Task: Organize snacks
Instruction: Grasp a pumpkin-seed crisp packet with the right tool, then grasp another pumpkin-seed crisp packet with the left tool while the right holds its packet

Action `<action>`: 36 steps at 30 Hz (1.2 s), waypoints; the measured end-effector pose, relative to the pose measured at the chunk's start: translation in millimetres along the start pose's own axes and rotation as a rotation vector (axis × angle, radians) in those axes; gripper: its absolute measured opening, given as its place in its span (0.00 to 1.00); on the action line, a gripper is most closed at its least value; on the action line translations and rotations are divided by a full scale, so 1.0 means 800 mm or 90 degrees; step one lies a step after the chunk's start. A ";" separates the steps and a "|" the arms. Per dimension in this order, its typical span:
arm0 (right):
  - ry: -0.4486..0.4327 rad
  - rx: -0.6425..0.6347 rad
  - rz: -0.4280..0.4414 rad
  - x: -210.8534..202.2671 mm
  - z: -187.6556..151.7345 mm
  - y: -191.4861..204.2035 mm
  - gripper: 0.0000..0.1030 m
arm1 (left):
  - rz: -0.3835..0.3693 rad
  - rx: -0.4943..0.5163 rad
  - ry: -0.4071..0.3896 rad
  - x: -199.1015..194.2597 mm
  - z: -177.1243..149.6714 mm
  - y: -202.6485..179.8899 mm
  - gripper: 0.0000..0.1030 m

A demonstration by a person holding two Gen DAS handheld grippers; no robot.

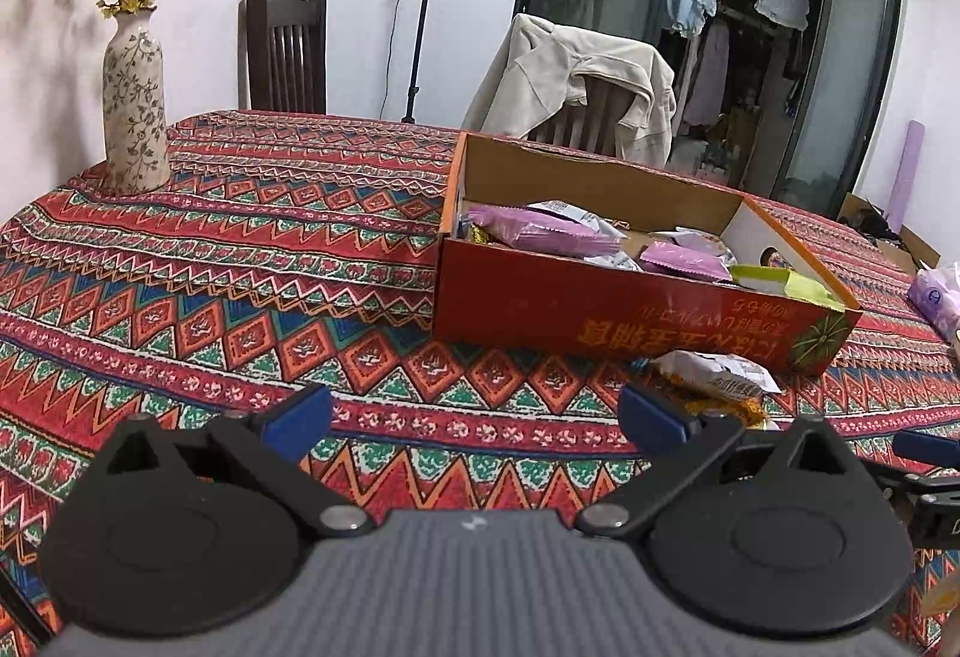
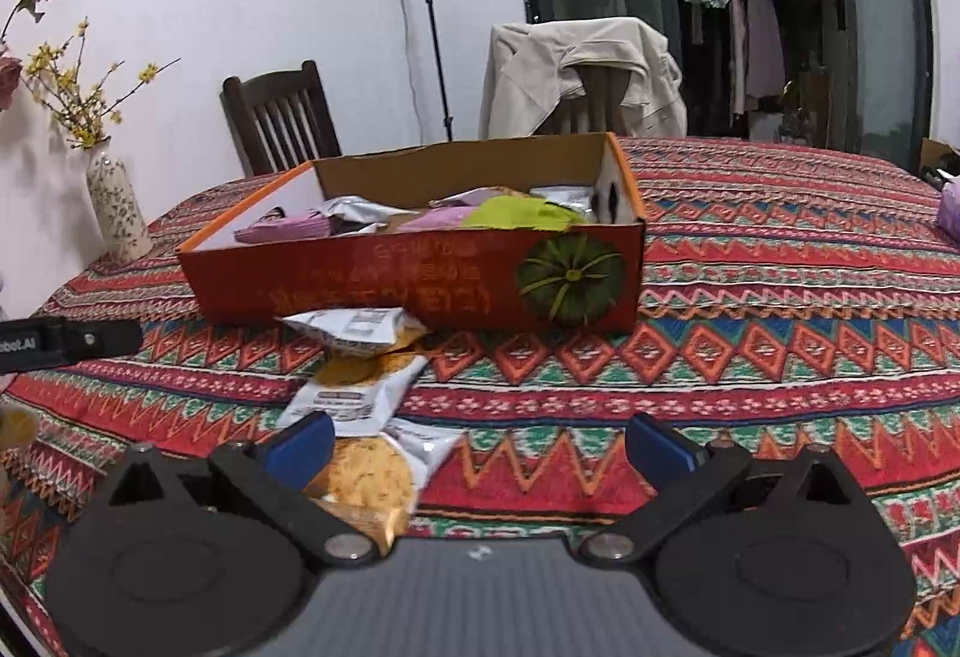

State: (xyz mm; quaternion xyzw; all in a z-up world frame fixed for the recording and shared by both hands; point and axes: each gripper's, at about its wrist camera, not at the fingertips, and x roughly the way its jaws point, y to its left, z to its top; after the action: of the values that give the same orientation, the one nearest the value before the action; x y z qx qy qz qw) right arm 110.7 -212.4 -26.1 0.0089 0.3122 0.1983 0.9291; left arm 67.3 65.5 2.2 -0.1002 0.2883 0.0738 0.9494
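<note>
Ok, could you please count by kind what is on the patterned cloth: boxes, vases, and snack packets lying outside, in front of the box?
Red cardboard box: 1
Floral ceramic vase: 1
White-and-orange snack packets in front of the box: 3
Total: 5

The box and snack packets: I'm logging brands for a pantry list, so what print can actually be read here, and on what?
"bot.AI": partial white lettering on the left claw's black body, cut off by the frame edge.
Orange box: large yellow characters, upside down and too blurred to read.
Snack packets: small label print, illegible.
No other readable text.
</note>
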 end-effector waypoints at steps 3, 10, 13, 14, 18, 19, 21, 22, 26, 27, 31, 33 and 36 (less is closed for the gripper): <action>0.008 -0.014 0.011 0.008 0.002 0.014 1.00 | -0.001 -0.001 0.001 0.000 0.000 0.000 1.00; 0.040 -0.047 0.015 0.027 -0.004 0.043 0.97 | 0.000 -0.005 0.010 0.003 -0.004 0.003 1.00; 0.045 -0.060 0.003 0.031 -0.008 0.050 0.88 | -0.002 -0.007 0.015 0.004 -0.006 0.004 1.00; 0.048 -0.065 -0.002 0.033 -0.009 0.051 0.86 | -0.003 -0.007 0.016 0.005 -0.007 0.003 1.00; 0.058 -0.071 -0.009 0.035 -0.014 0.053 0.69 | -0.006 -0.006 0.019 0.005 -0.009 0.001 1.00; 0.057 -0.072 -0.011 0.034 -0.014 0.053 0.68 | -0.007 -0.006 0.019 0.006 -0.009 0.001 1.00; 0.056 -0.072 -0.014 0.032 -0.014 0.052 0.59 | -0.007 -0.008 0.020 0.007 -0.009 0.001 1.00; 0.055 -0.073 -0.018 0.031 -0.014 0.051 0.56 | -0.007 -0.008 0.021 0.007 -0.008 0.000 1.00; 0.052 -0.069 -0.013 0.027 -0.015 0.046 0.49 | -0.008 -0.005 0.021 0.007 -0.008 -0.002 1.00; 0.050 -0.068 -0.011 0.026 -0.015 0.044 0.48 | -0.008 -0.003 0.021 0.007 -0.008 -0.003 1.00; 0.044 -0.060 -0.002 0.021 -0.016 0.037 0.47 | -0.007 -0.001 0.022 0.007 -0.008 -0.006 1.00; 0.034 -0.056 -0.001 0.016 -0.015 0.034 0.46 | -0.006 0.001 0.022 0.007 -0.008 -0.008 1.00; 0.016 -0.052 -0.008 0.008 -0.012 0.025 0.46 | -0.007 0.003 0.023 0.008 -0.007 -0.012 1.00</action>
State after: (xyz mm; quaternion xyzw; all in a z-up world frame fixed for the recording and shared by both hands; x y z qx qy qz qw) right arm 102.2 -192.4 -34.5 -0.0334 0.3157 0.2051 0.9258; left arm 71.2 55.5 -4.3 -0.1004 0.3052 0.0663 0.9447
